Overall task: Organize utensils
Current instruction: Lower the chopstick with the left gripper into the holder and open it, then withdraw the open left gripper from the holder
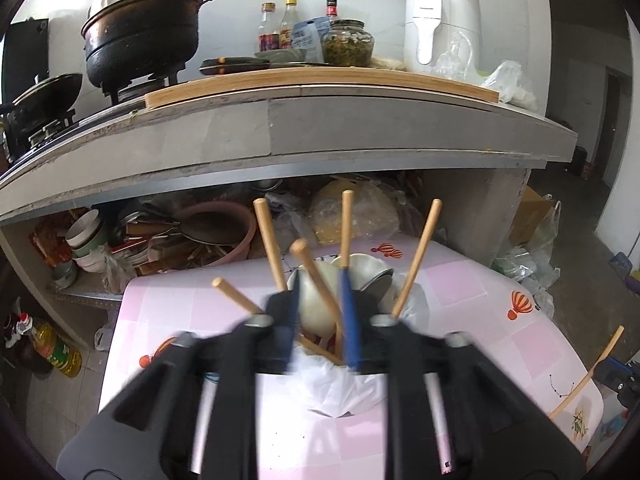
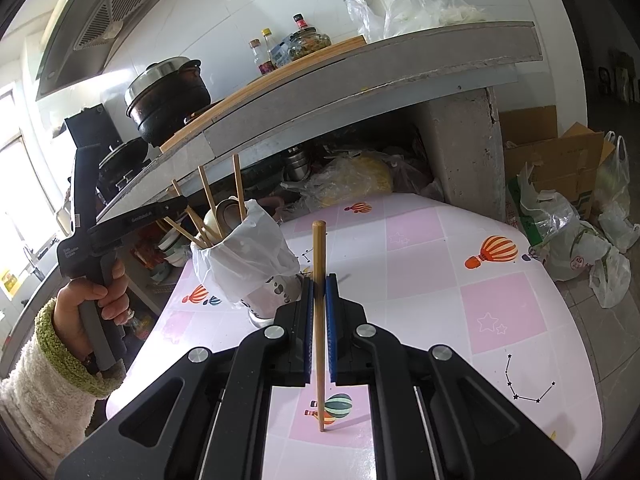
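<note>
Your right gripper (image 2: 319, 292) clamps a chopstick (image 2: 319, 320); open table (image 2: 460, 280) frame right. Left gripper (image 1: 320, 316) released over the bagged cup (image 2: 256, 264), contents blurred.

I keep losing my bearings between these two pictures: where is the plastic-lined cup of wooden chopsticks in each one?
Left wrist view: the plastic-lined cup of wooden chopsticks sits bottom centre, just beyond the left gripper.
Right wrist view: the cup stands left of centre on the table.
Shared landmark: the black lidded pot on the counter.
</note>
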A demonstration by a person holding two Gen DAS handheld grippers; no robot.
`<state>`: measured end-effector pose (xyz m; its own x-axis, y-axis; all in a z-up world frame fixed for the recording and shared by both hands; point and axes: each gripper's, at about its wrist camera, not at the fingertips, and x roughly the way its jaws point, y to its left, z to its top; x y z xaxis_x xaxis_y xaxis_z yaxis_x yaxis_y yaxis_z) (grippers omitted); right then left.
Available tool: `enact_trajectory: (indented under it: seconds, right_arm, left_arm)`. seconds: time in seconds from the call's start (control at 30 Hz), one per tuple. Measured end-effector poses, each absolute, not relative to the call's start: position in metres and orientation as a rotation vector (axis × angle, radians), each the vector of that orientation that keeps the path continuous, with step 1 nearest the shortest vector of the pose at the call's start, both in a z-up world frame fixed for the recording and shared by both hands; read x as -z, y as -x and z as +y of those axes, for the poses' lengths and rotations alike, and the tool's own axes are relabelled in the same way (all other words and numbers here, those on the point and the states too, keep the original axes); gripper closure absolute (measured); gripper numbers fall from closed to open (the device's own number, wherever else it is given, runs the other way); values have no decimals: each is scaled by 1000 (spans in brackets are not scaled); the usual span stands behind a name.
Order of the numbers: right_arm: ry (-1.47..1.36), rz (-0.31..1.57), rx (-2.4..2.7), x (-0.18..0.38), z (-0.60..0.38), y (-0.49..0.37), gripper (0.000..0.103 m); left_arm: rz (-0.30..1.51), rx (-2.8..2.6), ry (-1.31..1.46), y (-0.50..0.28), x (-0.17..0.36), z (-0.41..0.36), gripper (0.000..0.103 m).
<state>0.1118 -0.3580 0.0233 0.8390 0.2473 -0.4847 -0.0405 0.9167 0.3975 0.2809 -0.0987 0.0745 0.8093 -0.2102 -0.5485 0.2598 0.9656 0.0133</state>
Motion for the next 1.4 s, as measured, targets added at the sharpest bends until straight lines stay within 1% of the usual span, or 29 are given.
enact_trajectory:
  seconds: [0.03,0.07,0.1,0.17,0.2,0.27,0.47,0.57,0.83,1.4]
  right_arm:
    - [-386,557,-156,-23,-358,-112,97]
    - [-386,557,-156,-23,-358,-111,97]
    - [-386,557,-156,-24,-358,-111,97]
    - [-384,557,-155,-24,-358,-111,97]
    - [-386,556,-156,-24,-358,-111,97]
    - [-385,556,-156,-24,-358,-111,97]
    - [-381,554,-158,-25,-355,-110,97]
    - [-378,551,-159,-28,-353,-110,97]
    - [-365,541,-163,-33,-348,-107,97]
    - [-332,529,-179,-43,-337,-105,97]
  left_arm:
    - [569,246,-83,-279,-76,-96,64]
    - [562,244,-79,-277,-78,-94,58]
    - [559,242,-78,-275,-79,-93,55]
    - [544,239,-71,-269,-85,-89,44]
    - [538,238,-69,-266,-87,-88,42]
    - [521,237,-71,-258,-92,-85,34]
    - [481,240,-93,-230,-101,-78,23]
    - [473,241,-91,-216,-102,-72,20]
    - [493,239,-56,-188,-91,-50,19]
    - [631,149,27,-167,-33,8,19]
